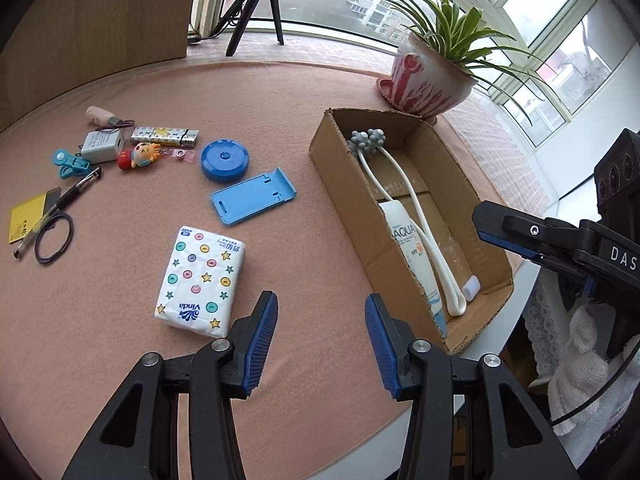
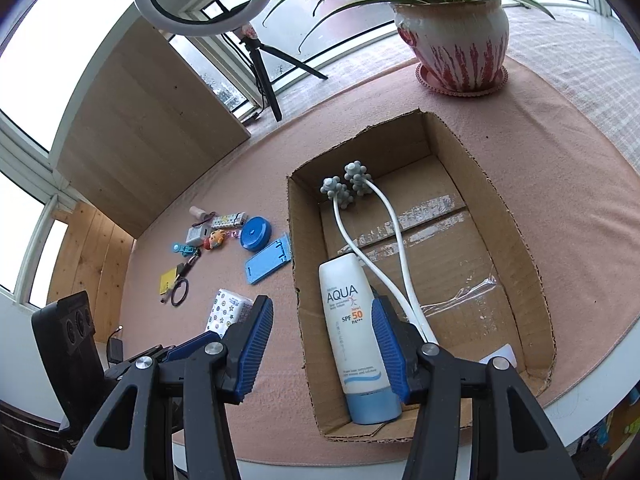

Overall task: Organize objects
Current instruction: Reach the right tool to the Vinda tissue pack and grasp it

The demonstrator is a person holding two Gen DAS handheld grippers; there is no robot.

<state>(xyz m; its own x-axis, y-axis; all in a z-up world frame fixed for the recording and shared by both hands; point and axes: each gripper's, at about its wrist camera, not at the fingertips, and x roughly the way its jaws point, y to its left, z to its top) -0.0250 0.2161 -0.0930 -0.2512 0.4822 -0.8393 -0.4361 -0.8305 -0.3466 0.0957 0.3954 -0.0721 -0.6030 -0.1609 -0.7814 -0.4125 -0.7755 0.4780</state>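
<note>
Left gripper [image 1: 321, 334] over bare pink cloth [image 1: 280, 128], jaws apart, nothing between the blue pads. Tissue pack [image 1: 201, 282] flat on the cloth just left of and slightly beyond the left fingertip, near it but not touching. Blue phone stand [image 1: 253, 197] farther out and a little left, blue round case [image 1: 225, 159] beyond that. Cardboard box [image 1: 344, 200] to the right of this gripper, its near corner close beside the right fingertip. Right gripper [image 2: 322, 334] above the box's near end, jaws parted, gripping nothing; left pad over the cloth outside the box's left wall, right pad over the interior. Sunscreen tube [image 2: 352, 332] flat on the box floor, showing in the gap between the pads, cap towards the camera, below the fingers and apparently clear of them, though the right pad overlaps its edge in this view. White massager [image 2: 384, 240] also inside the box, its two knobbly grey heads at the far end, its looped stems running past the tube's right side and under the right finger. Small clutter, among it a charger [image 1: 102, 146], a lighter [image 1: 165, 136], a pen [image 1: 60, 208] and a hair tie [image 1: 54, 238], well apart at the far left of the cloth. Potted plant [image 2: 456, 36] on the cloth beyond the box.
</note>
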